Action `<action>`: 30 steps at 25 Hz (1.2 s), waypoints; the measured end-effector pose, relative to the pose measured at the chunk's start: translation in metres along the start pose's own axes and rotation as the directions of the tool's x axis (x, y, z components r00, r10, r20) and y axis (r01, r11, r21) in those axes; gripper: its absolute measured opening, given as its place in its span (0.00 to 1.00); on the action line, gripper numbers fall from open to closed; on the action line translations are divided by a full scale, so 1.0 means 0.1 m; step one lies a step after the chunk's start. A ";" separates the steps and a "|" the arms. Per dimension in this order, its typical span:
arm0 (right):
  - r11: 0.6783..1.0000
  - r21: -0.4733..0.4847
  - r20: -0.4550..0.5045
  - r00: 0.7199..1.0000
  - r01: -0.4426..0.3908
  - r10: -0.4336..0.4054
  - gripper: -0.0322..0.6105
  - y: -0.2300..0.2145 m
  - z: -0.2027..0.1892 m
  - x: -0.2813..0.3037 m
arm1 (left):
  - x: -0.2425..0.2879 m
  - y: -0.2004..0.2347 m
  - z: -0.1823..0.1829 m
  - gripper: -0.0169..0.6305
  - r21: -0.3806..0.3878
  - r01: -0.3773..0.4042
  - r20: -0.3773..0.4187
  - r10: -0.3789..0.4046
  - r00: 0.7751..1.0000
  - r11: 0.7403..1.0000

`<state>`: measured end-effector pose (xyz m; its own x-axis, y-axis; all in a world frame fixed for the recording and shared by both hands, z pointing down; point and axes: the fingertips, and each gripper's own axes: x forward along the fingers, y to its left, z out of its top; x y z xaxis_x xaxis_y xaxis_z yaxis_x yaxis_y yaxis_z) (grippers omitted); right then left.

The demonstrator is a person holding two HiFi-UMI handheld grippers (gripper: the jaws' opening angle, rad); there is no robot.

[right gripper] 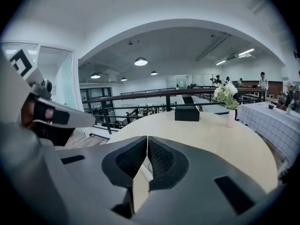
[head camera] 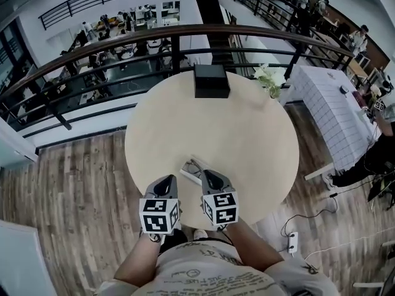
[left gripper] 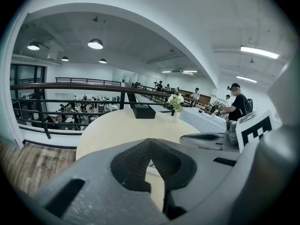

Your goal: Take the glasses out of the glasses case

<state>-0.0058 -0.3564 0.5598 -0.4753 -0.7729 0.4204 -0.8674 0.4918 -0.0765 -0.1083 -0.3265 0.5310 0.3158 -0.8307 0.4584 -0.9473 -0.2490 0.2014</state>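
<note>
Hovering low in the middle of the head view, the left gripper [head camera: 165,184] and right gripper [head camera: 213,179] sit side by side over the near edge of the table [head camera: 247,134]. Each has its fingers pressed together on nothing. The pale case [head camera: 189,170] lies flat between their tips; I can't tell if it's open. A black box [head camera: 212,81] and flowers [head camera: 270,78] stand at the top.
</note>
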 end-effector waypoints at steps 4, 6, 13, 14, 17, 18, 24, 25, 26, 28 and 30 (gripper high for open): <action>0.997 -0.061 -0.114 0.993 -0.048 0.041 0.08 -0.02 -0.26 0.30 | 0.14 0.04 0.07 0.04 0.003 0.051 0.000 -0.051 0.999 0.999; 0.994 -0.089 -0.169 0.984 -0.062 0.046 0.08 -0.05 -0.40 0.44 | 0.17 0.06 0.06 0.04 0.002 0.060 -0.001 -0.060 0.998 0.998; 0.964 -0.251 -0.342 0.940 -0.089 -0.002 0.08 -0.20 -0.85 0.74 | 0.17 0.20 -0.05 0.04 -0.019 0.041 -0.015 -0.042 0.999 0.999; 0.958 -0.270 -0.363 0.932 -0.095 -0.010 0.08 -0.21 -0.91 0.77 | 0.17 0.22 -0.06 0.04 -0.021 0.037 -0.016 -0.037 0.999 0.999; 0.938 -0.329 -0.401 0.915 -0.107 -0.036 0.08 -0.27 -0.96 0.98 | 0.27 0.36 0.01 0.04 -0.029 0.025 -0.024 -0.026 0.999 0.999; 0.934 -0.339 -0.410 0.911 -0.110 -0.042 0.08 -0.30 -0.95 1.06 | 0.32 0.40 0.05 0.04 -0.031 0.021 -0.026 -0.022 0.999 0.999; 0.920 -0.371 -0.457 0.887 -0.128 -0.061 0.10 -0.36 -1.09 1.20 | 0.34 0.45 0.01 0.04 -0.044 0.015 -0.041 -0.017 0.999 0.999; 0.919 -0.372 -0.466 0.883 -0.130 -0.064 0.13 -0.36 -1.14 1.19 | 0.32 0.44 -0.02 0.04 -0.048 0.015 -0.041 -0.017 0.999 0.999; 0.918 -0.373 -0.475 0.877 -0.132 -0.067 0.18 -0.37 -1.17 1.19 | 0.29 0.43 -0.03 0.04 -0.050 0.014 -0.039 -0.016 0.999 0.999; 0.914 -0.382 -0.492 0.867 -0.135 -0.078 0.19 -0.39 -1.20 1.22 | 0.28 0.45 -0.02 0.04 -0.053 0.010 -0.035 -0.012 0.999 0.999; 0.910 -0.393 -0.503 0.860 -0.136 -0.088 0.19 -0.40 -1.19 1.30 | 0.31 0.52 0.03 0.04 -0.056 0.005 -0.032 -0.006 0.999 0.998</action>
<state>-0.0147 -0.4287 0.7253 -0.2580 -0.5064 0.8228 -0.6662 0.7101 0.2281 -0.1478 -0.3662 0.5532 0.3235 -0.8127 0.4846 -0.9414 -0.2246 0.2518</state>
